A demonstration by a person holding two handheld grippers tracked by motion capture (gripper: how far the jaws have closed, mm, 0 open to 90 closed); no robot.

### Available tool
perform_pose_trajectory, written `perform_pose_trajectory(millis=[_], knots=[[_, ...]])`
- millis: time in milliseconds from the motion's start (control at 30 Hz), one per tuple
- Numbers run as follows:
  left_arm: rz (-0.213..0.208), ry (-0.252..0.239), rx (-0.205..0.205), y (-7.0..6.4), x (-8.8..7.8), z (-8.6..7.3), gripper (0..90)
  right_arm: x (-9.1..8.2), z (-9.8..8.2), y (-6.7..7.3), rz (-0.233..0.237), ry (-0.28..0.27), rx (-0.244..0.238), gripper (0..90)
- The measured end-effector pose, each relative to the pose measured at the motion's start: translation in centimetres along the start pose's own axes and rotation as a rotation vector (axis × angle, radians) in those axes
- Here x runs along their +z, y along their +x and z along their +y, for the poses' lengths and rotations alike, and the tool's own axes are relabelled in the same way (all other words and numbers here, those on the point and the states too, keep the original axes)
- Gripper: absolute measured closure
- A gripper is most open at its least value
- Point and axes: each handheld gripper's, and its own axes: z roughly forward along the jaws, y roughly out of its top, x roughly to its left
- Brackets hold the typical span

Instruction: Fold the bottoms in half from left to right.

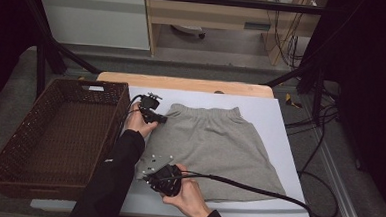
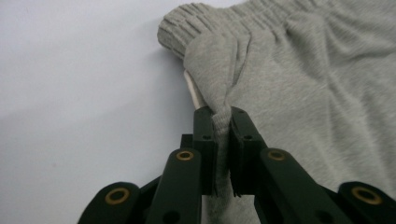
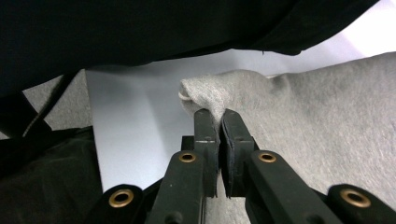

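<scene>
A grey garment (image 1: 214, 149) with an elastic waistband (image 2: 201, 18) lies flat on a white sheet (image 1: 280, 123). My left gripper (image 1: 161, 120) is at the garment's far left corner, just below the waistband. In the left gripper view its jaws (image 2: 223, 114) are shut on a pinched fold of the grey fabric (image 2: 299, 93), which is pulled up into a ridge. My right gripper (image 1: 149, 179) is at the near left corner. In the right gripper view (image 3: 218, 116) it is shut on the hem corner of the garment (image 3: 317, 121), under a black sleeve (image 3: 163, 28).
A dark wicker basket (image 1: 54, 136) stands left of the sheet, close to the left forearm. The wooden table edge (image 1: 182, 83) runs along the back. A black cable (image 1: 257, 189) trails right from the right gripper over the garment's near edge. Black frame posts stand at the far corners.
</scene>
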Motion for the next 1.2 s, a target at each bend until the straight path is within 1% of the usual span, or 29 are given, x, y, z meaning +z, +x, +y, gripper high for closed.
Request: perform_pose_trajectory(millis=[100, 167, 200, 267, 367, 533, 633, 800, 900, 1133, 1200], knots=[[-0.011, 0.012, 0.022, -0.2, -0.7, 0.6, 83.0, -0.5, 0.3, 0.0, 0.000, -0.014, 0.006, 86.9], [-0.020, 0.008, 0.026, -0.4, -1.1, 0.9, 83.1, -0.8, 0.5, 0.0, 0.001, -0.024, 0.008, 86.9], [-0.022, 0.010, 0.035, -0.5, -1.3, 1.0, 83.1, -0.9, 0.6, -0.1, 0.002, -0.029, 0.010, 86.9], [-0.019, 0.005, 0.045, -0.5, -1.6, 1.1, 83.2, -1.1, 0.8, -0.1, 0.005, -0.044, 0.021, 87.0], [-0.025, -0.006, 0.041, -0.4, -2.1, 1.3, 83.2, -1.5, 1.1, -0.2, 0.006, -0.060, 0.028, 87.0], [-0.014, -0.005, 0.055, -0.2, -2.8, 1.4, 83.3, -2.0, 1.6, -0.3, 0.013, -0.084, 0.026, 87.0], [-0.018, -0.010, 0.060, -0.1, -3.1, 1.5, 83.3, -2.3, 2.0, -0.3, 0.011, -0.091, 0.024, 87.0], [-0.013, -0.015, 0.057, 0.2, -3.7, 1.6, 83.3, -2.6, 2.6, -0.1, 0.016, -0.104, 0.019, 87.0], [-0.017, -0.025, 0.048, 0.4, -4.2, 1.6, 83.3, -2.7, 3.0, 0.0, 0.021, -0.111, 0.021, 87.0], [-0.022, -0.037, 0.042, 1.0, -4.9, 1.5, 83.3, -2.9, 4.0, 0.3, 0.021, -0.122, 0.015, 87.0], [-0.025, -0.050, 0.040, 1.1, -5.2, 1.5, 83.3, -2.9, 4.2, 0.3, 0.024, -0.124, 0.018, 87.0]])
